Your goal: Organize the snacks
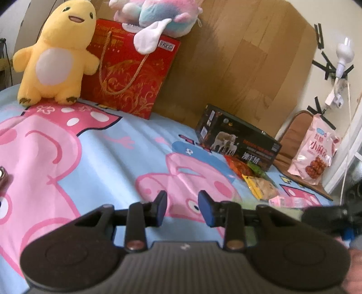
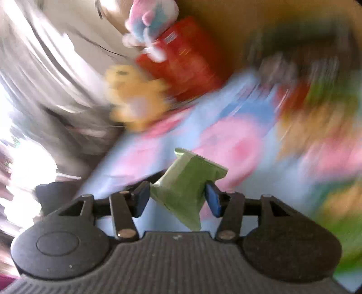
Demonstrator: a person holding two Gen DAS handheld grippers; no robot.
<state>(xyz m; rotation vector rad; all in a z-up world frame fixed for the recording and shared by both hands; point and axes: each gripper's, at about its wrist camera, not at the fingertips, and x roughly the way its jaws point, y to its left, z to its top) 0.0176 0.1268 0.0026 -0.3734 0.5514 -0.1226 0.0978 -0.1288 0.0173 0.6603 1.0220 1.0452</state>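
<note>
Holding green snack pack (image 2: 184,190) tight in right gripper (image 2: 177,199); left gripper (image 1: 182,208) open, empty. I go slow, drop near snack pile (image 1: 253,178).

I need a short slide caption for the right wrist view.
Right tongs grip a green snack packet above the blurred cartoon bedsheet.

The right claw (image 2: 177,199) pinches a green snack packet (image 2: 185,187) between its blue pads (image 2: 213,201), the packet tilted above a blurred blue-and-pink bedsheet (image 2: 181,133), with a smeared yellow plush toy (image 2: 135,99), red box (image 2: 185,67) and pastel plush (image 2: 151,20) beyond.
</note>
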